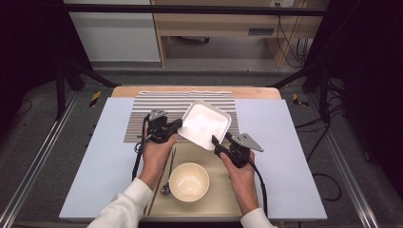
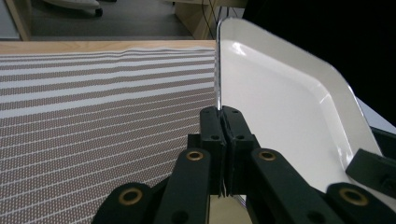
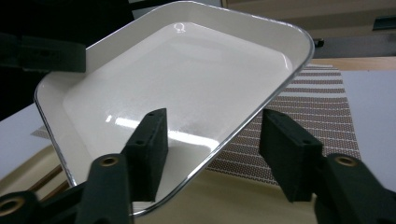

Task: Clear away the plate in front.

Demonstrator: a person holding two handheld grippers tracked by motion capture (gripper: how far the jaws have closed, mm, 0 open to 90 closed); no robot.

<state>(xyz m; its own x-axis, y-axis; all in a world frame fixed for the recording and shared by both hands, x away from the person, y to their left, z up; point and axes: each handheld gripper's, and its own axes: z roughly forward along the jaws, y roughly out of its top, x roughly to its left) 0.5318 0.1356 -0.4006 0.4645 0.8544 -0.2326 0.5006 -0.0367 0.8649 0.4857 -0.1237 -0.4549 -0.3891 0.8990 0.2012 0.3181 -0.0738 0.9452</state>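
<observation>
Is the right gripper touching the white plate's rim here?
Apart. In the right gripper view the white plate has its rim passing between the right gripper's jaws, with a clear gap between the rim and the right-hand jaw; the pads are not pressing it.

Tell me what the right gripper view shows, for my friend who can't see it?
A shiny white square plate hangs tilted, its rim between the right claw's two open black jaws, which do not pinch it. Behind it lies a striped mat.
</observation>
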